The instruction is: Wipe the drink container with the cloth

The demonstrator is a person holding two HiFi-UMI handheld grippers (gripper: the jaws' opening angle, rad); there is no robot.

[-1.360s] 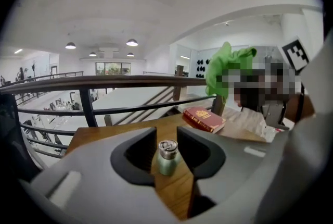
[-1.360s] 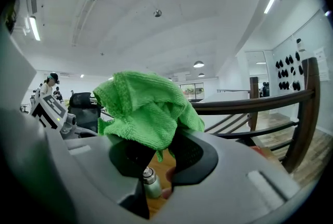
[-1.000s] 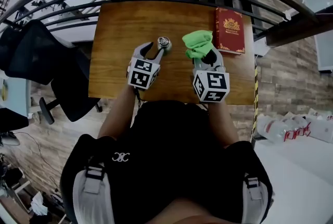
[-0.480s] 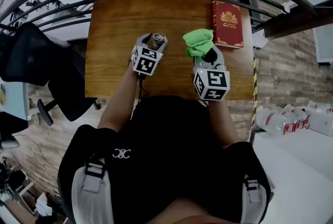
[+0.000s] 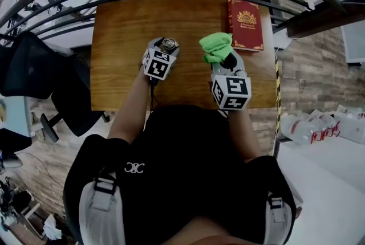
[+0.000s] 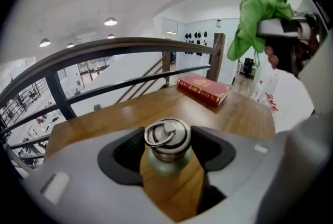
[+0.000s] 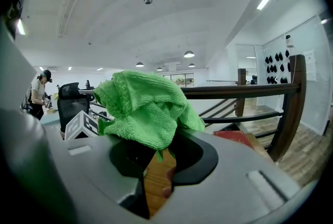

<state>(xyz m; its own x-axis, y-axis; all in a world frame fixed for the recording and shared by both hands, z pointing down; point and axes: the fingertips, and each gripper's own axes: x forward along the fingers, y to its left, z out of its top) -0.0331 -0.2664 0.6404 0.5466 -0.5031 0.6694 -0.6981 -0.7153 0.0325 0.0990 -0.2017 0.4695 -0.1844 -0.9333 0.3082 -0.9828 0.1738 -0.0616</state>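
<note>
Holding: right gripper (image 5: 226, 59) clamped on bunched green cloth (image 5: 215, 47) | left gripper (image 5: 163, 47): jaws wide, just been opening, not pressing drink container (image 6: 166, 140) | container upright between them on wooden table (image 5: 125, 33) | red book (image 5: 244, 24) beyond cloth

Head view looks steeply down; gripper views share the table (image 5: 120, 33).

The left gripper (image 5: 164, 47), just left of centre in the head view, has moved up the frame around the drink container (image 5: 169, 43). Its jaws have just been opening and now stand wide apart either side of the metal cap.
</note>
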